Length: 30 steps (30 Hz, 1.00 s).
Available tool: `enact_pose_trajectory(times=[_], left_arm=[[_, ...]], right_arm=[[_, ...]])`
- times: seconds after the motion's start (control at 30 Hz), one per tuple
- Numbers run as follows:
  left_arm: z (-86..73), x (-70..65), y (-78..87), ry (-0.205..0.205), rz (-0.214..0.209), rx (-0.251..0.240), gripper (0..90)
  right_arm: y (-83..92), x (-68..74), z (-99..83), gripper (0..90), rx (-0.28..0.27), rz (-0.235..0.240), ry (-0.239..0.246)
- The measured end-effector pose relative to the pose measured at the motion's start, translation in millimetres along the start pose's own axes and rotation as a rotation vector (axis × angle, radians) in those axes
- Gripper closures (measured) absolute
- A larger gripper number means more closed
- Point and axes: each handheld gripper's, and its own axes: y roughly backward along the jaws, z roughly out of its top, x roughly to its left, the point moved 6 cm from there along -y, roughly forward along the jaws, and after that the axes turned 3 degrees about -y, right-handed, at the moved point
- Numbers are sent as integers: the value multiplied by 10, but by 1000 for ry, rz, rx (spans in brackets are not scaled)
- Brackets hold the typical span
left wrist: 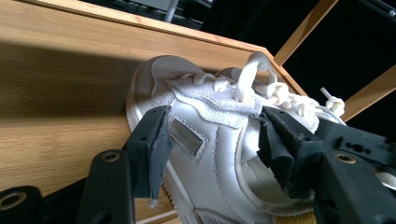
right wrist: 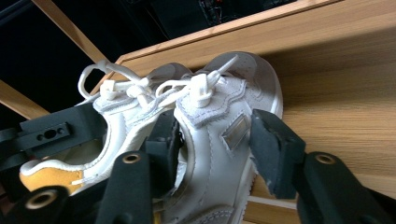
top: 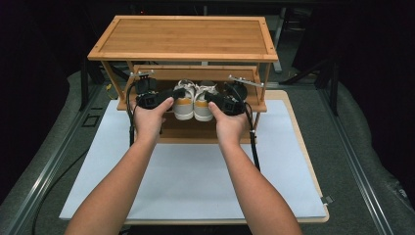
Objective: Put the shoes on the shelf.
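A bamboo rack (top: 182,38) with a broad top board stands at the far end of the bench (top: 195,171), which is covered by a pale sheet. It faces the person, so the middle shelf (top: 259,105) can be reached straight on from the near side, under the top board.

A pair of white sneakers sits side by side on that middle shelf, toes pointing to the back and mustard heels toward the person. That lets each shoe be handled from behind by the hand on its own side. The left sneaker (top: 184,103) and the right sneaker (top: 202,102) lie close together, just about touching along their inner sides.

The left gripper (top: 169,95) comes in low and level to fit beneath the top board. In the left gripper view its jaws straddle the left sneaker (left wrist: 215,154) at the collar, one pad (left wrist: 152,144) outside the shoe's wall and the other (left wrist: 282,149) at the opening. They stand well open, and a sliver of gap suggests that they are not pinching.

The right gripper (top: 215,100) mirrors it. In the right gripper view the jaws bracket the right sneaker (right wrist: 219,154), the inner pad (right wrist: 163,144) wedged between the two shoes and the outer pad (right wrist: 273,154) clear of the side wall. They are wide, with no firm hold.

Both shoes rest flat on the shelf, which suggests they are being let go rather than lifted.
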Motion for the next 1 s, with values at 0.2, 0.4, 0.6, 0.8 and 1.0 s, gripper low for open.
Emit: enact_pose_trajectory(times=[0.2, 0.4, 0.6, 0.8, 1.0], left_arm=[[5, -12, 35, -12, 8, -8, 421], [29, 7, 78, -3, 6, -18, 413], [36, -11, 119, -15, 5, -23, 413], [46, -22, 150, -29, -4, -25, 416], [75, -36, 195, -39, -4, -30, 419]], right_arm=[[33, 15, 6, 495, -3, -3, 12], [75, 14, 33, 489, -21, 7, 7], [116, 9, 55, 487, -30, 10, 8], [138, 16, 67, 488, -37, 12, 16], [172, 32, 91, 489, -40, 8, 21]])
